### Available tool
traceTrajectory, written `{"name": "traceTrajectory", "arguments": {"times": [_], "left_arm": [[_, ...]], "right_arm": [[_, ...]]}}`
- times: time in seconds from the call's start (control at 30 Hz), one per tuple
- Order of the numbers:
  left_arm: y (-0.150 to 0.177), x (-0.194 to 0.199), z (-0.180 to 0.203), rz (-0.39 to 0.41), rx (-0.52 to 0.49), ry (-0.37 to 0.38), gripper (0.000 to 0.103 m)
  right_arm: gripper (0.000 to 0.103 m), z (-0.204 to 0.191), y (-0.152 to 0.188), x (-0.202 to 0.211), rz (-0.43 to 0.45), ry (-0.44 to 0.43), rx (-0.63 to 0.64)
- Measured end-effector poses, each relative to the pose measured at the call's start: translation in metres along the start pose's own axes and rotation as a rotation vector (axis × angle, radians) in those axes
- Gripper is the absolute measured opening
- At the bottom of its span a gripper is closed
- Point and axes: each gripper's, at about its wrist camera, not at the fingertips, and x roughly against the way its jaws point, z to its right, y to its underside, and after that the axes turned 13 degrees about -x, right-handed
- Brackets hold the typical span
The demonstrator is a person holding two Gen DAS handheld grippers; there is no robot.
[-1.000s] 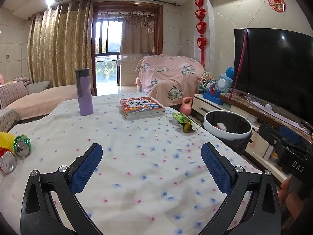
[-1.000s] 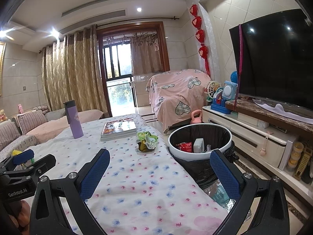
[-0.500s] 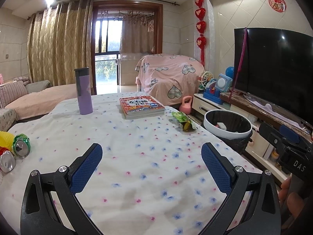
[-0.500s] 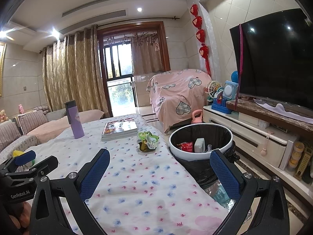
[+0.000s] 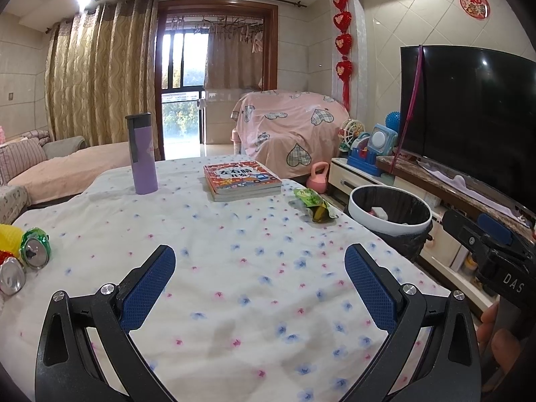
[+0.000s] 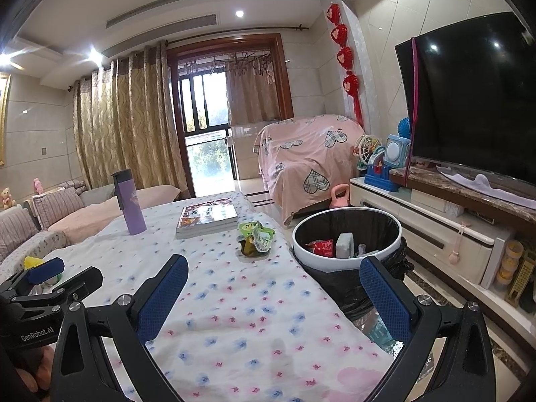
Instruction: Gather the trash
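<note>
One wrapper (image 6: pixel 256 242) beyond right claw (image 6: pixel 273 296).

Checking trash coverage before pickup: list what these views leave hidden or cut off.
- Left wrist view: the cans are cropped by the left frame edge, so their count is unclear.
- Left wrist view: the trash bin rim hides most of its contents.
- Right wrist view: bin bottom is hidden by trash.
- Right wrist view: the left hand-held gripper covers the yellow item.
</note>
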Motion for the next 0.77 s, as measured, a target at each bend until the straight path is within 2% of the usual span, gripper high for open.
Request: {"name": "traceTrajectory", "arguments": {"times": [0.37,0.77], "left_arm": [[0.005,-0.007,-0.003,-0.015,-0.002,0.009,0.103],[0.009,-0.020,-0.008,-0.058,0.005,0.023,0.103]], "right_arm": [[0.103,0.000,0.000,-0.001,-0.005,-0.001,-0.003],[0.103,0.002,0.006,-0.013,-0.074,0.007,-0.025]]}}
